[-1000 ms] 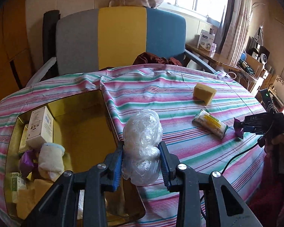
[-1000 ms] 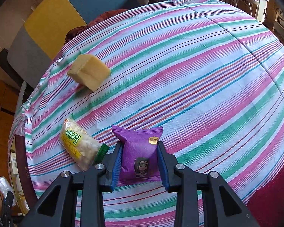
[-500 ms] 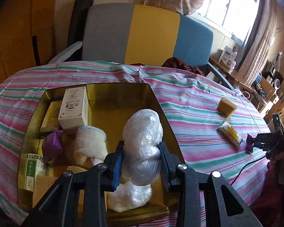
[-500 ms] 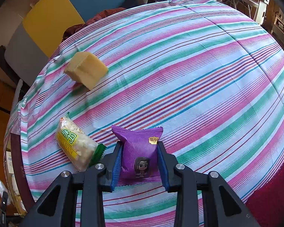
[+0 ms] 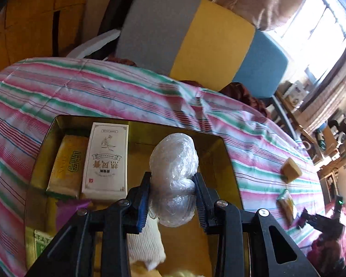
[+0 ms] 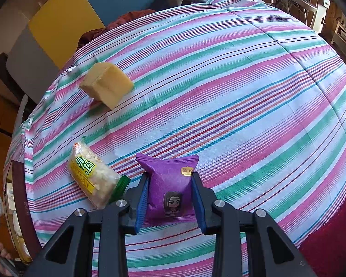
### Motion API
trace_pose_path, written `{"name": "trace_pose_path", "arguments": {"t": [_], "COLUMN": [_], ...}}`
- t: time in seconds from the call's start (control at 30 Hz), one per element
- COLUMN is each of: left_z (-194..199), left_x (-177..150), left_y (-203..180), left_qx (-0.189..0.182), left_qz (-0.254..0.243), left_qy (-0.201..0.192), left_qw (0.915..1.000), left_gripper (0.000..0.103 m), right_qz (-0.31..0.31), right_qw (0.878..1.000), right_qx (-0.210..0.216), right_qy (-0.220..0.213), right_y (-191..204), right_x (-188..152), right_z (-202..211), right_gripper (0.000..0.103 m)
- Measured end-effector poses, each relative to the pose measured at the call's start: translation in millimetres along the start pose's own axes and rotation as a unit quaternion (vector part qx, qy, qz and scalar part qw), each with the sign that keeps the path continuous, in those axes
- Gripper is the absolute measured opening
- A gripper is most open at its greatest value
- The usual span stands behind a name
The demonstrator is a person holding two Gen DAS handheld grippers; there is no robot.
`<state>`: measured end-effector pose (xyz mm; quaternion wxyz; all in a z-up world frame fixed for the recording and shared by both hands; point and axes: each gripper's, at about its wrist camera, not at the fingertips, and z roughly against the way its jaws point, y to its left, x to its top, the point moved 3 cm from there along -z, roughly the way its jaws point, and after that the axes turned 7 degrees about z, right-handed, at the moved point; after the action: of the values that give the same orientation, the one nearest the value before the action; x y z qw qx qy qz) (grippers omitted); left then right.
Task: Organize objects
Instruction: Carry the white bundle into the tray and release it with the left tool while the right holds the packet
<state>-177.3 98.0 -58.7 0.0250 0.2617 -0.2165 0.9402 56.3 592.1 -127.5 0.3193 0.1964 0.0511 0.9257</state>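
Observation:
My left gripper (image 5: 173, 191) is shut on a clear plastic-wrapped bundle (image 5: 174, 175) and holds it over the gold tin box (image 5: 228, 161). The box holds a white carton (image 5: 106, 161), a yellow packet (image 5: 67, 164), a purple packet (image 5: 67, 210) and a white cloth roll (image 5: 147, 242). My right gripper (image 6: 169, 196) is shut on a purple snack packet (image 6: 169, 184) just above the striped tablecloth (image 6: 242, 92). A yellow-labelled snack bag (image 6: 92, 180) lies left of it, and a yellow sponge block (image 6: 106, 84) lies farther back.
The tin box edge (image 6: 18, 196) shows at the far left in the right wrist view. A grey, yellow and blue chair (image 5: 196, 39) stands behind the table. The snack bag (image 5: 287, 204) and sponge (image 5: 290, 169) lie at the table's right side. Cluttered shelves (image 5: 329, 127) stand at the right.
My left gripper has carried the plastic bundle from the tablecloth leftward to over the tin box and lower into it. My right gripper stays put with the purple packet.

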Motion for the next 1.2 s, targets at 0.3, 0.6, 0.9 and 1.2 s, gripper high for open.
{"name": "trace_pose_path", "arguments": {"t": [0.3,0.6,0.9,1.2], "left_z": [-40,7,66,93], "left_x": [-3,-19,-65,-83], "left_y": [4,4,3,10], "left_qx": [0.086,0.092,0.102,0.104], "left_qz": [-0.037,-0.064,-0.099,-0.112], "left_qy": [0.008,-0.041,-0.088,-0.109], "left_qw": [0.9955,0.9929,0.9859,0.9822], "left_gripper": [0.052,0.055,0.059,0.059], "right_qz": [0.003,0.006,0.060,0.154], "right_qw": [1.000,1.000,0.997,0.986], "right_qx": [0.001,-0.006,-0.035,0.014], "right_qy": [0.001,0.000,-0.030,-0.058], "right_y": [5,6,28,124], "right_x": [3,3,5,-5], "right_z": [-4,-4,13,49], "right_gripper": [0.034,0.034,0.034,0.034]}}
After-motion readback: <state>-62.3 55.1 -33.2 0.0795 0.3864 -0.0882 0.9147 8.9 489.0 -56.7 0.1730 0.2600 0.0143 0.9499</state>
